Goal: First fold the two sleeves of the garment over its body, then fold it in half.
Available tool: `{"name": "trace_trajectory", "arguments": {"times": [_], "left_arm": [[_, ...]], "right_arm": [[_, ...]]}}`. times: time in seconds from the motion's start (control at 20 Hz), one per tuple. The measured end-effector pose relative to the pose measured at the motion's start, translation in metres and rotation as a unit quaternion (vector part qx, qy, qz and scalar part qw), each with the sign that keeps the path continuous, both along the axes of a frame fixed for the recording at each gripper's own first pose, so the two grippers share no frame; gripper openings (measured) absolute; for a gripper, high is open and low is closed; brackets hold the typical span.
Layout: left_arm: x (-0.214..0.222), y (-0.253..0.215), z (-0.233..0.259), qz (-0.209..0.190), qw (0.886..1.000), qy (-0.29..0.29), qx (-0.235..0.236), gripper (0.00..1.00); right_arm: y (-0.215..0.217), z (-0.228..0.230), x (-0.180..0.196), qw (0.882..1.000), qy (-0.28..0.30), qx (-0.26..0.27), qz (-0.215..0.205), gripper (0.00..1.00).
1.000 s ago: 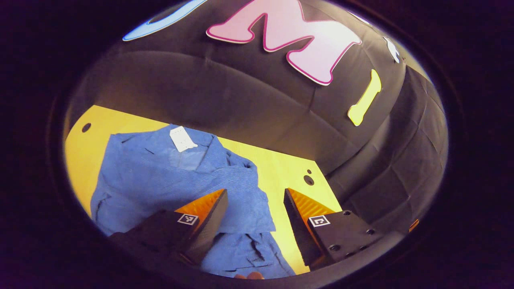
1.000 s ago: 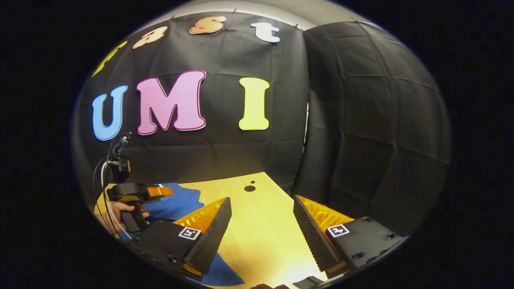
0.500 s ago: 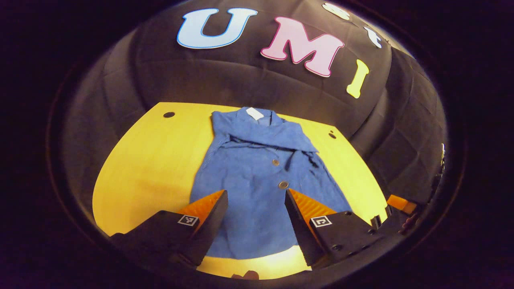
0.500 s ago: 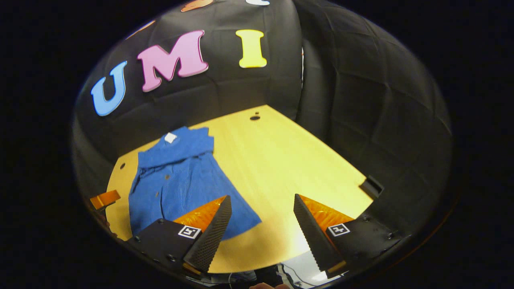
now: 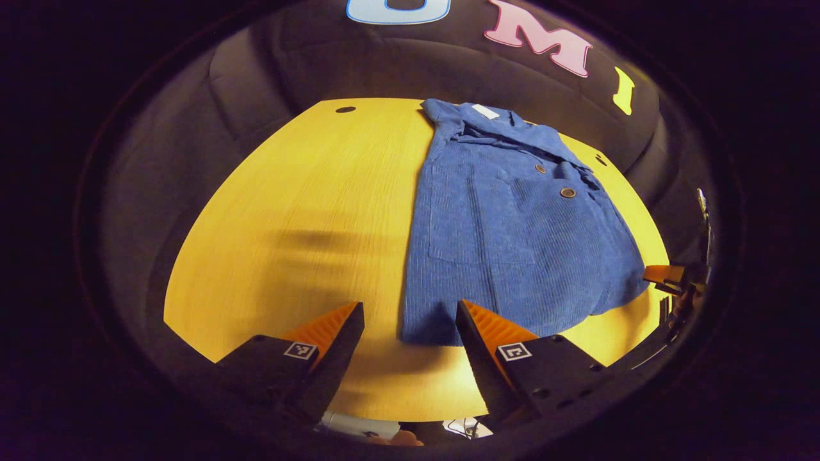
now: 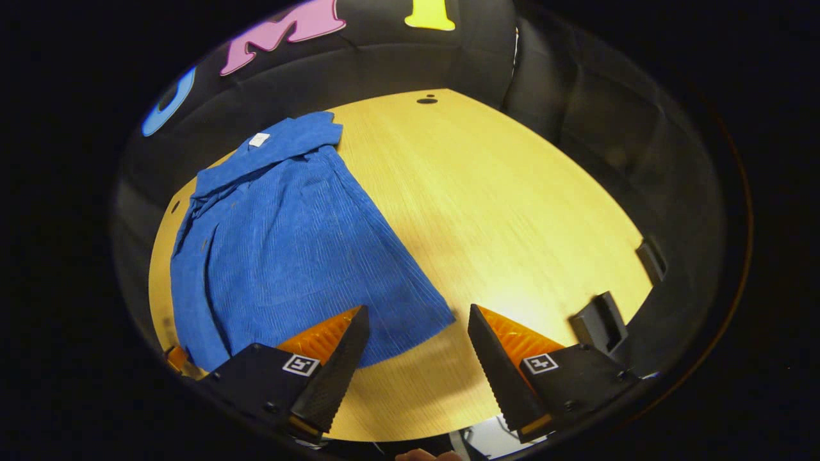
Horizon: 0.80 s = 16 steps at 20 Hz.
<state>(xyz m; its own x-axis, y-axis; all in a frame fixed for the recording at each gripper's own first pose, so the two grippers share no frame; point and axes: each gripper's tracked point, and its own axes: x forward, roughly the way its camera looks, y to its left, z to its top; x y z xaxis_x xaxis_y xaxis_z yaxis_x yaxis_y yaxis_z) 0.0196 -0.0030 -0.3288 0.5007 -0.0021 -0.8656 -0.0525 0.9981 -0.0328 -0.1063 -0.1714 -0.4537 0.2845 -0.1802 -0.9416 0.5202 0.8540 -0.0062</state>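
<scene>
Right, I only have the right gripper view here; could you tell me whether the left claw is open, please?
Observer: Yes. In the left gripper view the left claw is open and holds nothing.
Operator: Thank you. What lies ahead of it?
Observer: A near corner of the blue garment, at its hem, lies flat on the table just ahead of it.
Operator: Is there any detail on the front that I might miss?
Observer: A patch pocket is sewn on the front panel.
</scene>
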Motion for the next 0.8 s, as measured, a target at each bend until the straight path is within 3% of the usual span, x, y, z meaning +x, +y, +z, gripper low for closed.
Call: {"name": "trace_trajectory", "arguments": {"times": [0.1,0.25,0.3,0.35,0.4,0.45,0.55,0.6,0.65,0.7,0.75,0.8], "left_arm": [[0.011,0.002,-0.001,0.004,1.000,-0.005,0.014,0.81],[0.023,-0.005,-0.003,-0.012,0.999,0.004,0.038,0.85],[0.025,-0.012,-0.002,-0.014,0.999,0.006,0.039,0.84],[0.025,-0.017,-0.003,-0.019,0.999,0.003,0.038,0.80],[0.026,-0.023,-0.003,-0.020,0.999,-0.003,0.039,0.81],[0.027,-0.027,-0.003,-0.016,0.999,-0.006,0.039,0.74],[0.026,-0.032,-0.004,-0.017,0.999,-0.009,0.039,0.56],[0.026,-0.037,-0.003,-0.021,0.999,-0.009,0.036,0.40],[0.028,-0.041,-0.006,-0.023,0.999,-0.008,0.032,0.37],[0.029,-0.042,-0.007,-0.016,0.999,-0.007,0.031,0.18],[0.029,-0.044,-0.006,-0.018,1.000,-0.006,0.024,0.08],[0.029,-0.051,-0.003,-0.028,1.000,-0.008,0.003,0.06]], "right_arm": [[-0.007,-0.011,0.004,1.000,0.014,-0.006,-0.006,0.99],[-0.008,-0.012,0.017,1.000,0.019,-0.009,0.018,0.99],[-0.004,-0.012,0.014,0.999,0.025,-0.005,0.022,0.84],[-0.004,-0.011,0.016,0.999,0.021,-0.006,0.023,0.81],[-0.003,-0.013,0.014,0.999,0.025,-0.007,0.023,0.75],[0.002,-0.015,0.018,1.000,0.020,-0.002,0.022,0.70],[0.013,-0.013,0.022,0.999,0.016,0.004,0.032,0.52],[0.017,-0.013,0.022,0.999,0.018,-0.004,0.040,0.28],[0.020,-0.013,0.026,0.998,0.015,-0.017,0.057,0.16],[0.025,-0.015,0.029,0.997,0.009,-0.014,0.080,0.12],[0.035,-0.014,0.034,0.995,-0.004,-0.004,0.101,0.11],[0.043,-0.013,0.038,0.993,-0.012,0.008,0.115,0.06]]}}
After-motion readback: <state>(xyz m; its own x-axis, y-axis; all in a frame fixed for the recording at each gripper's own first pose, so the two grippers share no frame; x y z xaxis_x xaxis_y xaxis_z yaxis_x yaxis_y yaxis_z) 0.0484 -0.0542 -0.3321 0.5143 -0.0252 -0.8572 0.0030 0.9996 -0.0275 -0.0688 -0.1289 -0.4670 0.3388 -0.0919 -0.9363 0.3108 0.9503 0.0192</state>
